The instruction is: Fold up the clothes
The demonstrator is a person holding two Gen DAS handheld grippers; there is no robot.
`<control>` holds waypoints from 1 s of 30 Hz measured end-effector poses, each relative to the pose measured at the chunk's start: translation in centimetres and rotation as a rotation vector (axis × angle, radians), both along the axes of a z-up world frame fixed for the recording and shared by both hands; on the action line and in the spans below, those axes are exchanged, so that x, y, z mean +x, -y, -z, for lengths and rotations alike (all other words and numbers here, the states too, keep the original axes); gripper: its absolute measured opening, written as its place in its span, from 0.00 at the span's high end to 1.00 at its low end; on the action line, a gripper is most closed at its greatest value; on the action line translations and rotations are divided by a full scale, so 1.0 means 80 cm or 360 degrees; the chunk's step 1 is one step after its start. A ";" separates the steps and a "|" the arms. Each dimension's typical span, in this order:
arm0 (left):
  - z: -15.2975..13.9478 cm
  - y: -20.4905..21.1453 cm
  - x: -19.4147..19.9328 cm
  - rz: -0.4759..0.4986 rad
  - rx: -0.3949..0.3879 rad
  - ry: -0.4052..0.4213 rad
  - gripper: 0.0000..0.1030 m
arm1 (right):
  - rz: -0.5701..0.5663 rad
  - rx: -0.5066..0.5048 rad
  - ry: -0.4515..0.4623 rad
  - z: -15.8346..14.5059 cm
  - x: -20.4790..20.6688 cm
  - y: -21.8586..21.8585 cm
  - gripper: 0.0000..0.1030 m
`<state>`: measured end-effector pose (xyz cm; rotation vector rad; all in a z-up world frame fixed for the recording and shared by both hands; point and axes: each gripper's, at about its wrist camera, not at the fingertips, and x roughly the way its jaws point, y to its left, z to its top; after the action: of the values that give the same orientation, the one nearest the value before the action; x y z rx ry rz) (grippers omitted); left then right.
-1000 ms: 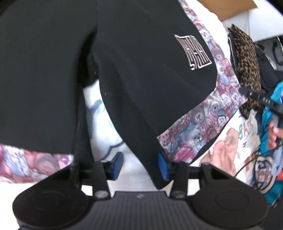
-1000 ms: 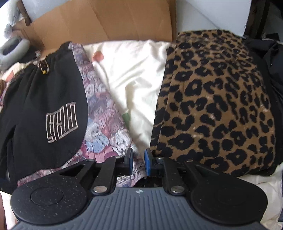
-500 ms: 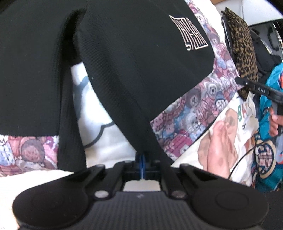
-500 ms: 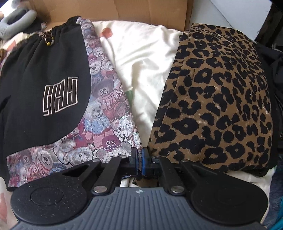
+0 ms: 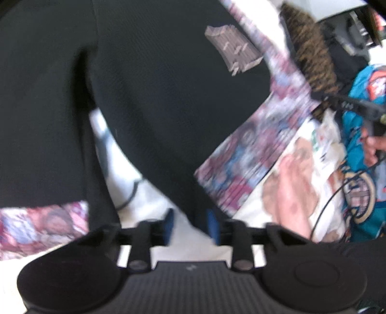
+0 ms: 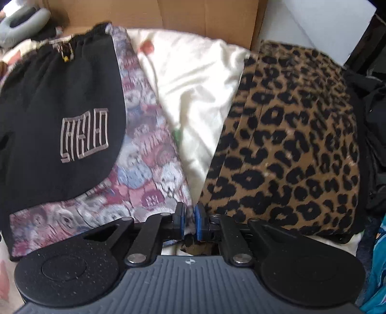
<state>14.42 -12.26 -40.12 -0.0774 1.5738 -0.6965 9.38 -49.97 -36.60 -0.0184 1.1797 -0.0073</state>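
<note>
While both claws open, the black shorts' point(image 5: 156, 96) hem lies between the left claw's point(image 5: 190, 223) parted pads.

1. At the back we see a brown cardboard sheet point(image 6: 154, 14) standing upright.
2. To its right we see a pale wall point(image 6: 313, 26).
3. Below the cardboard lies a cream sheet point(image 6: 193, 79) with faint coloured prints, brightly lit.
4. A grey ring-shaped cushion point(image 6: 21, 24) sits at far left.
5. A dark upright edge at far right is unclear.
</note>
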 end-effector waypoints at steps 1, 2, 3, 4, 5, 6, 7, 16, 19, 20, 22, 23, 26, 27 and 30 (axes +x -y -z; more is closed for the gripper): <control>-0.010 -0.006 0.005 -0.0017 -0.0025 0.0027 0.58 | 0.0008 0.0013 0.0023 -0.007 0.000 0.000 0.92; -0.019 -0.012 0.009 -0.0035 -0.0046 0.0049 0.58 | 0.0016 0.0029 0.0046 -0.014 0.001 -0.001 0.92; -0.027 -0.018 0.014 -0.0056 -0.0058 0.0069 0.58 | 0.0028 0.0064 0.0066 -0.020 0.001 -0.002 0.92; -0.034 -0.022 0.019 -0.0079 -0.0064 0.0093 0.57 | 0.0037 0.0098 0.0082 -0.025 0.003 -0.003 0.92; -0.041 -0.028 0.024 -0.0098 -0.0066 0.0118 0.57 | 0.0040 0.0125 0.0099 -0.030 0.004 -0.005 0.92; -0.048 -0.035 0.028 -0.0114 -0.0065 0.0143 0.57 | 0.0033 0.0138 0.0112 -0.035 0.006 -0.010 0.92; -0.054 -0.042 0.032 -0.0130 -0.0064 0.0169 0.56 | 0.0026 0.0151 0.0126 -0.040 0.007 -0.014 0.92; -0.065 -0.125 0.049 -0.0427 0.0092 0.0306 0.55 | -0.0168 0.0293 0.0183 -0.047 0.018 -0.092 0.91; -0.068 -0.158 0.050 -0.0529 0.0158 0.0345 0.56 | -0.0251 0.0359 0.0185 -0.048 0.020 -0.122 0.91; -0.072 -0.171 0.050 -0.0568 0.0188 0.0376 0.56 | -0.0269 0.0376 0.0181 -0.047 0.021 -0.130 0.91; -0.076 -0.194 0.048 -0.0642 0.0236 0.0407 0.56 | -0.0298 0.0410 0.0172 -0.047 0.023 -0.146 0.91; -0.076 -0.204 0.047 -0.0675 0.0256 0.0412 0.56 | -0.0311 0.0427 0.0167 -0.046 0.024 -0.153 0.90; -0.081 -0.237 0.044 -0.0752 0.0339 0.0454 0.56 | -0.0349 0.0473 0.0158 -0.046 0.027 -0.173 0.83; -0.082 -0.248 0.043 -0.0781 0.0366 0.0466 0.55 | -0.0366 0.0484 0.0160 -0.047 0.028 -0.179 0.81; -0.076 -0.281 0.041 -0.0919 0.0436 0.0474 0.53 | -0.0420 0.0517 0.0159 -0.047 0.030 -0.198 0.80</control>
<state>17.67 10.22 -34.03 -0.2053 1.2574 -0.0335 11.75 -34.11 -32.80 0.1115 1.0601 0.4113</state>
